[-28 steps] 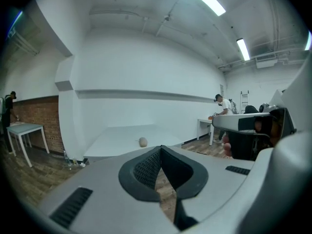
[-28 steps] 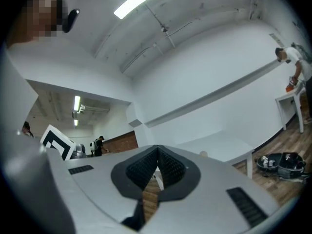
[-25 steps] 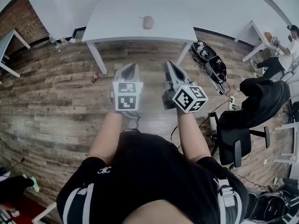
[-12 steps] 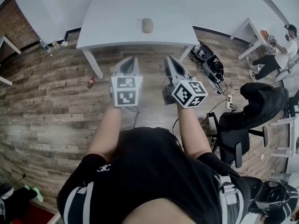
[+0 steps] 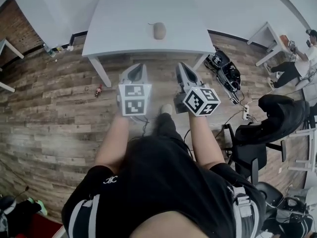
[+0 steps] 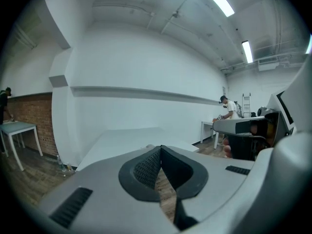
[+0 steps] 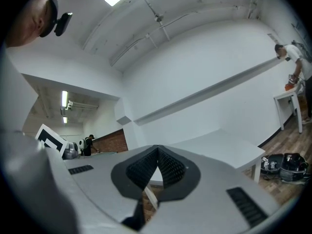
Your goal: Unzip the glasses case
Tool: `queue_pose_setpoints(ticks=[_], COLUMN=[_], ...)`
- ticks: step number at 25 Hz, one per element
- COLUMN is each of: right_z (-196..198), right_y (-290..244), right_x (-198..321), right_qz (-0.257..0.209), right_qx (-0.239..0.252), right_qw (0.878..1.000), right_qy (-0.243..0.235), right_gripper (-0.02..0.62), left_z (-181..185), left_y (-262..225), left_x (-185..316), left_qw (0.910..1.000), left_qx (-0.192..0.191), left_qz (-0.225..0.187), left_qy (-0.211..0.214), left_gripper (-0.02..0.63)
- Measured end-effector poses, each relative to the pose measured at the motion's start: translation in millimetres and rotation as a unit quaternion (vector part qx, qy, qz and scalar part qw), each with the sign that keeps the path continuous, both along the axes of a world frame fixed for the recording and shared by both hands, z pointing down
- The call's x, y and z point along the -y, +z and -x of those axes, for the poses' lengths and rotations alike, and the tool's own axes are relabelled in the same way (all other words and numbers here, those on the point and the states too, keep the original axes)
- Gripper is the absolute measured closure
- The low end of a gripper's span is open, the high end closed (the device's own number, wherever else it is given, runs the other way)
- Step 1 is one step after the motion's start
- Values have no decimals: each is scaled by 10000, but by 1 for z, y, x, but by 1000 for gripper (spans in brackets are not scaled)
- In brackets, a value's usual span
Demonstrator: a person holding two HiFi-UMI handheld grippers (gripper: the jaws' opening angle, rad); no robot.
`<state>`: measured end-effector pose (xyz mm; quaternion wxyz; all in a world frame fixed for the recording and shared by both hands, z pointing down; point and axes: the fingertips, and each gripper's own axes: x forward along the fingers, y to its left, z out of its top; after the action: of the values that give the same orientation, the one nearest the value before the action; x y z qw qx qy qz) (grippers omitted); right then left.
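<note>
The plank floor point(image 5: 49, 108) fills most of the head view, running edge to edge beneath me. At the top centre stands the white table point(image 5: 124, 19), ahead of my hands. It also shows at the lower middle of the left gripper view point(image 6: 122, 140) and right of centre in the right gripper view point(image 7: 219, 145). A black chair point(image 5: 277, 115) sits at the right edge of the head view. Dark bags point(image 5: 225, 68) lie on the floor above and left of it, near the table's right leg. In the upper right corner a person point(image 5: 302, 53) sits at another desk.

My left gripper point(image 5: 136, 67) is just left of centre in the head view and my right gripper point(image 5: 179, 66) just right of centre. They are side by side over the floor, with their tips pointing toward the table's near edge. On the left, my fingers point(image 6: 146, 167) are pressed together with nothing between them. On the right, my fingers point(image 7: 141, 172) are likewise together and empty.

The case point(image 5: 159, 30), small and pale, lies on the table top at the upper centre of the frame, well apart from both grippers.
</note>
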<state>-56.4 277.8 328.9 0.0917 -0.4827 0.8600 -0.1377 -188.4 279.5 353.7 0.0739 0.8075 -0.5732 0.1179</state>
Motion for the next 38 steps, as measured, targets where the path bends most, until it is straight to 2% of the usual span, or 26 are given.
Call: queue_pose_setpoints(ticks=[8,16,23,28,33,35,38], right_z=[0,-25,-58,-89,-109,-115,-117], right_y=[10,14,28,49,63,69,83], right_x=[83,206,293,342,381,399,424], right_qz=[-98,-22,173,347,319,378,534], right_qx=[-88,-313,-490,-778,-1243,-1328,-1357], right_qw=[9997,9991,9980,9950,9883,9856,9824], right_qy=[-226,-291,-363,-521,-825,-972,-1169], right_gripper=[588,588,588,588,588,588,588], left_z=[-6,-37,-68,-91,-96,-97,-97], left_y=[4,2,18,37,54,61,70], left_x=[79,197,286,335,375,389,404], left_qw=[9998,9993,9986,9970,9928,9901,9812], left_qx=[105,353,399,71,327,138,-696], left_qz=[-51,26,298,720,912,1121,1514], left_qy=[-142,-136,-191,-289,-700,-836,-979], left_gripper=[603,603,603,603,603,603,603])
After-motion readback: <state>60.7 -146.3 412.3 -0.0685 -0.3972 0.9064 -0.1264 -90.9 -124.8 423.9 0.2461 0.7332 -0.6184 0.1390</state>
